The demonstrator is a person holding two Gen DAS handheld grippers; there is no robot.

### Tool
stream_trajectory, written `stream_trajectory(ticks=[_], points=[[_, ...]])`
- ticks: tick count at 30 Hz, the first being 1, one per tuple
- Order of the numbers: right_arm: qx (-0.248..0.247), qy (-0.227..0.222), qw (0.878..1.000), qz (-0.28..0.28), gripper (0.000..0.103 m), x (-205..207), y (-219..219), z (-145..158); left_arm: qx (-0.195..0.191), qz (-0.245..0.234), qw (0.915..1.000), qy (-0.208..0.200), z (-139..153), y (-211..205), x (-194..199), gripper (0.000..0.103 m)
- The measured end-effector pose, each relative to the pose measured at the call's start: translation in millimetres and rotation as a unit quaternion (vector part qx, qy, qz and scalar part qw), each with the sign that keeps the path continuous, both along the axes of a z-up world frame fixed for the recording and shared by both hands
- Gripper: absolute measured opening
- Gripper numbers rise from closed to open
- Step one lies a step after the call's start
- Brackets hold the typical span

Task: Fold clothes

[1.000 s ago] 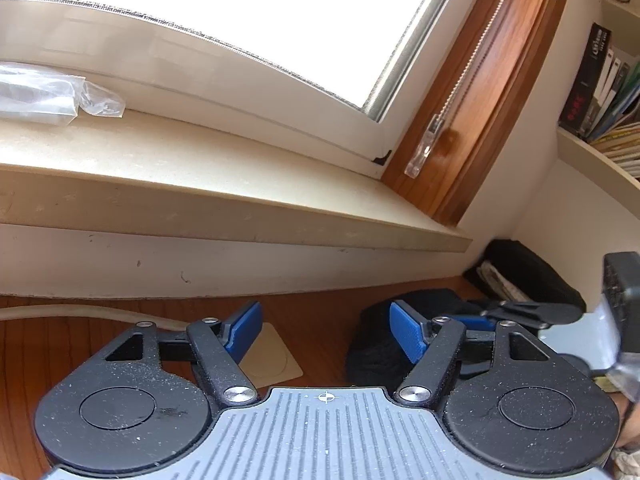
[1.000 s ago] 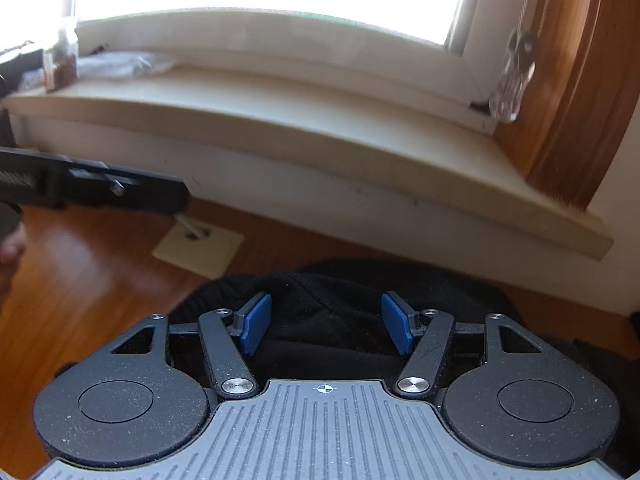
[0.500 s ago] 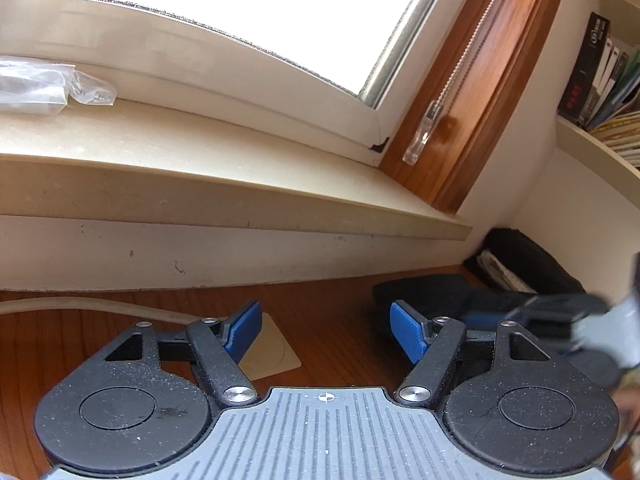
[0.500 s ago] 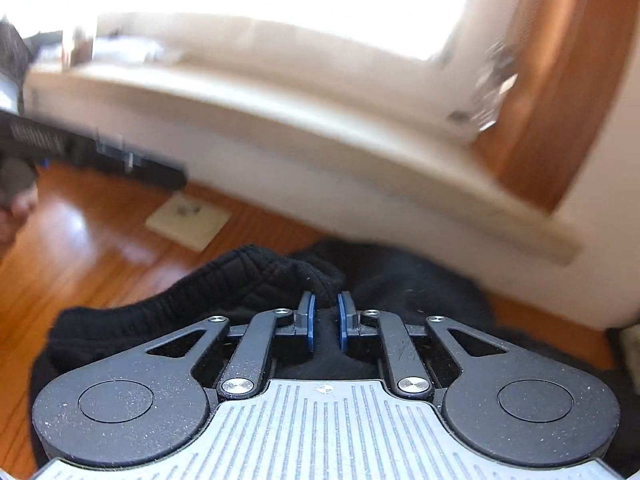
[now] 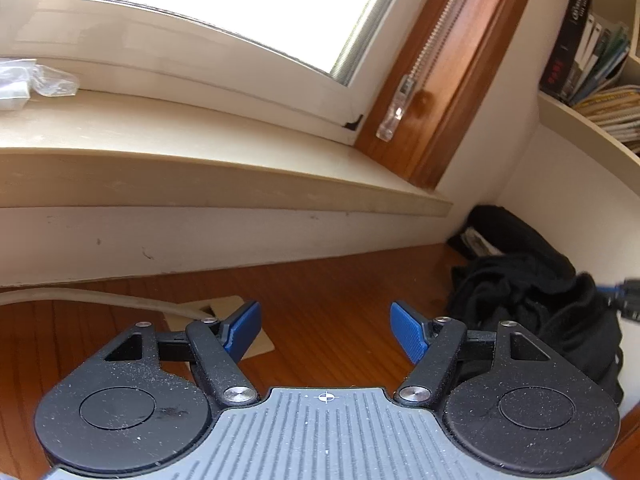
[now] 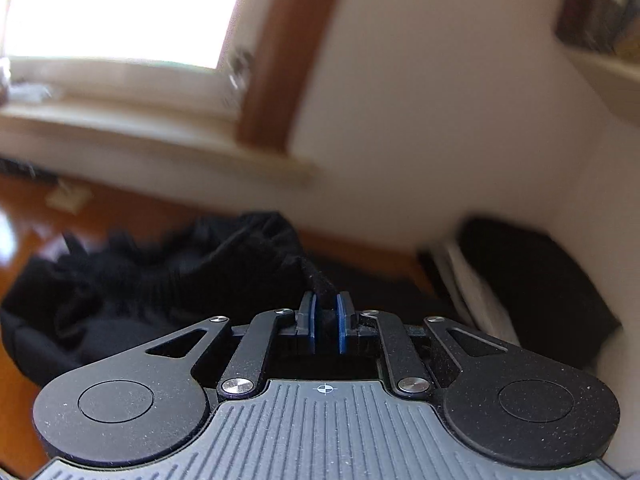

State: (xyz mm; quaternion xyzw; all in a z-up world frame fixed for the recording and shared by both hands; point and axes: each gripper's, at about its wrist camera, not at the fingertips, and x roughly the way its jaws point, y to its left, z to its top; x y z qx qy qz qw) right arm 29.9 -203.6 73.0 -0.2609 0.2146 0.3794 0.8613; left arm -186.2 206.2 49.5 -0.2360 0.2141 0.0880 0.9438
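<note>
A crumpled black garment [image 6: 168, 272] lies on the wooden floor near the wall corner. My right gripper [image 6: 325, 322] is shut on a ribbed edge of it, and the cloth trails away to the left from the blue pads [image 6: 342, 326]. In the left wrist view the same black garment [image 5: 532, 300] sits bunched at the right, with the right gripper's blurred tip [image 5: 624, 296] at the frame edge. My left gripper [image 5: 326, 332] is open over bare floor, nothing between its blue pads [image 5: 406, 336].
A deep window sill [image 5: 200, 148] runs along the wall, with a clear plastic bag [image 5: 40, 80] on it. A beige cable [image 5: 100, 300] enters a floor plate [image 5: 224, 308]. A dark bag [image 6: 532, 280] rests in the corner under a bookshelf [image 5: 592, 64].
My right gripper closed on the black garment's edge and swung right toward the corner, dragging the cloth along. The left gripper stayed open and almost still.
</note>
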Motion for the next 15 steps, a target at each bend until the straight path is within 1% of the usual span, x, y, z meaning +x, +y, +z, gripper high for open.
stream_trajectory(ticks=[2, 3, 5, 6, 8, 13, 15], points=[[-0.007, 0.027, 1.000, -0.009, 0.014, 6.2, -14.5, -13.0, 0.003, -0.006, 1.0000, 0.003, -1.3, -3.7, 1.8, 0.075], [-0.004, 0.035, 0.999, -0.014, 0.017, 8.3, -19.7, -16.6, 0.005, -0.008, 0.9999, 0.005, -2.0, -5.6, 2.9, 0.075], [0.009, 0.042, 0.999, -0.022, 0.023, 11.0, -26.6, -19.4, 0.009, -0.013, 0.9998, 0.008, -3.2, -9.4, 5.2, 0.075], [0.020, 0.044, 0.999, -0.025, 0.023, 12.3, -29.6, -18.2, 0.011, -0.016, 0.9998, 0.009, -4.0, -11.3, 6.4, 0.075], [0.045, 0.043, 0.998, -0.030, 0.027, 14.7, -33.3, -11.4, 0.015, -0.020, 0.9996, 0.011, -5.9, -14.6, 9.3, 0.075], [0.097, 0.025, 0.994, -0.042, 0.030, 19.5, -31.5, 2.4, 0.020, -0.025, 0.9993, 0.019, -10.5, -18.5, 14.3, 0.075], [0.104, 0.024, 0.994, -0.039, 0.031, 19.9, -28.2, 3.3, 0.021, -0.024, 0.9992, 0.022, -12.7, -18.6, 15.8, 0.075]])
